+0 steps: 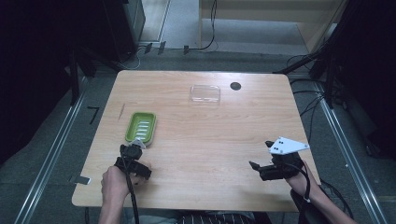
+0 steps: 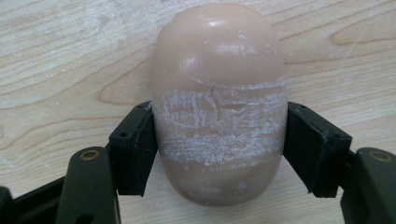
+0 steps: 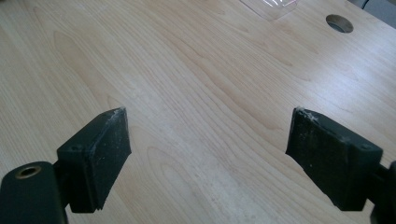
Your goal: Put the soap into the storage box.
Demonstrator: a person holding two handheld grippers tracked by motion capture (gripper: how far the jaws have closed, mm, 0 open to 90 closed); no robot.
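While pressed against both flanks, clamps the left hand-held gripper [image 2: 219, 154] on a smooth beige oval soap bar [image 2: 218, 100]. Rests on the pale wooden counter [image 1: 210, 140] beside a green plastic soap dish [image 1: 140, 127]. Right hand-held gripper [image 3: 208, 158]: spread apart, holding nothing.

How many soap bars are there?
1. The soap bar is clamped in the left gripper, just above the wooden table, near the green soap dish, which looks empty.

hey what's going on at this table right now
A person is working with a gripper in each hand. The left gripper is clamped on a tan bar of soap near the table's front edge, just in front of a green soap dish. The right gripper hangs open over bare wood. A clear lid lies at the far side.
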